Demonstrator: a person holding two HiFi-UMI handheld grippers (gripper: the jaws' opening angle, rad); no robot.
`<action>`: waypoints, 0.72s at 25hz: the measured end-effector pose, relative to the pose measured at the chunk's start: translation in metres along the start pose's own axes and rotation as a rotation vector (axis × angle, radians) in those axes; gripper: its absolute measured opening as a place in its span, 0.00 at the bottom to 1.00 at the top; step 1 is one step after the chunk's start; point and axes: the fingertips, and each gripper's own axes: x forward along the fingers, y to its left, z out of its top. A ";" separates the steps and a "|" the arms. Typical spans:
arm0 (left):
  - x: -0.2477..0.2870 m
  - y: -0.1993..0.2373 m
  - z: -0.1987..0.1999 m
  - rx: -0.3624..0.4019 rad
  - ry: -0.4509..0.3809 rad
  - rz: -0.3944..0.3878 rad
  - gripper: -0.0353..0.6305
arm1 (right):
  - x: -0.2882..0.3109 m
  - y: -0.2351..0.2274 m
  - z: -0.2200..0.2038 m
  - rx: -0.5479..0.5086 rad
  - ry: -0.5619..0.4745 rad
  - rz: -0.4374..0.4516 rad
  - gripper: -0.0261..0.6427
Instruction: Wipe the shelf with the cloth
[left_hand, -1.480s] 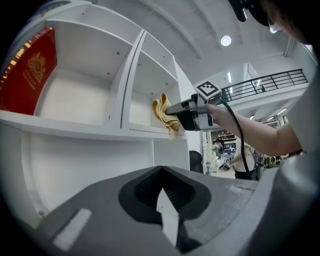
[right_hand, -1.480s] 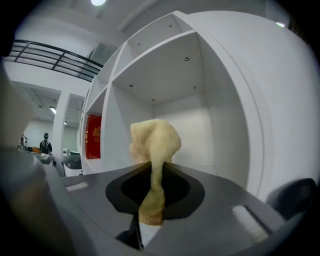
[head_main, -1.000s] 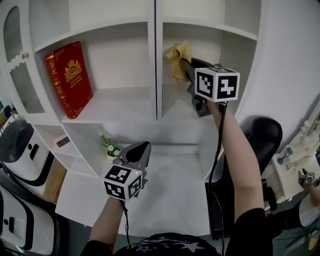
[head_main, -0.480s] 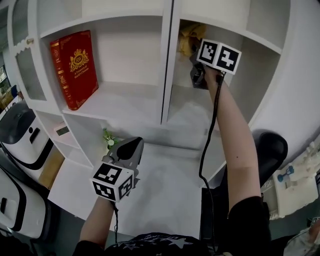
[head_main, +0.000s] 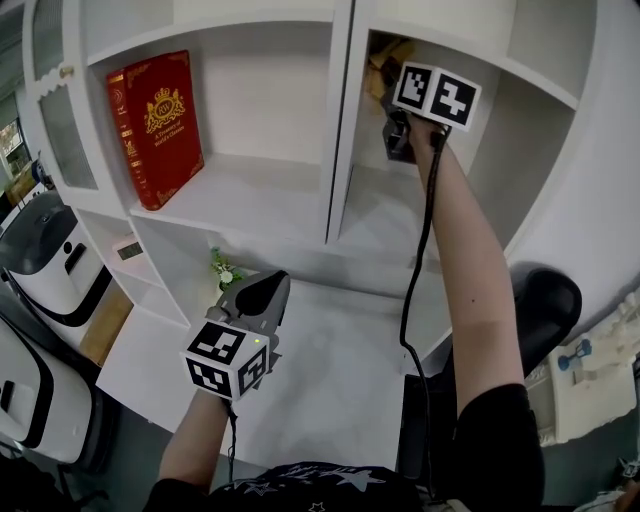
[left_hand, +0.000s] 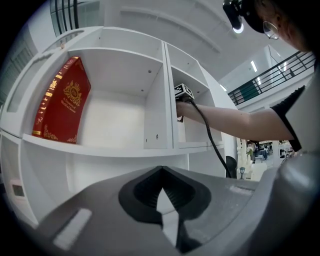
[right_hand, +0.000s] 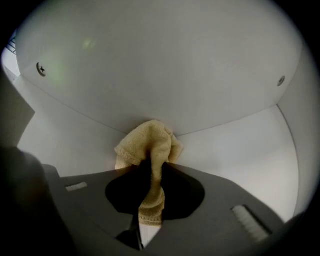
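Note:
The yellow cloth (right_hand: 150, 145) is bunched between the jaws of my right gripper (right_hand: 150, 167), which is shut on it. The cloth presses against the seam where the white back wall meets the board above it. In the head view this gripper (head_main: 388, 85) reaches high into the right compartment of the white shelf (head_main: 340, 120), with the cloth (head_main: 384, 57) just under the upper board. My left gripper (head_main: 262, 290) hangs low over the white counter, shut and empty. In its own view the left gripper (left_hand: 160, 175) faces the shelf from below.
A red book (head_main: 155, 125) leans upright at the left of the left compartment. A small potted plant (head_main: 224, 271) stands under the shelf. White appliances (head_main: 45, 270) sit at the left, and a black chair (head_main: 545, 300) is at the right. A cable (head_main: 420, 260) hangs from my right gripper.
My right gripper has carried the cloth upward in the right compartment, from mid height to just under the upper board. The left gripper has hardly moved.

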 end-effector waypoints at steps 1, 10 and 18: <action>0.000 -0.003 0.000 0.005 0.002 -0.005 0.07 | -0.002 -0.004 0.001 -0.007 -0.002 -0.016 0.16; 0.004 -0.019 0.000 0.016 0.003 -0.033 0.07 | -0.029 -0.064 0.001 0.071 -0.022 -0.178 0.16; 0.001 -0.022 -0.002 0.017 0.001 -0.037 0.07 | -0.054 -0.096 0.007 0.000 -0.007 -0.380 0.16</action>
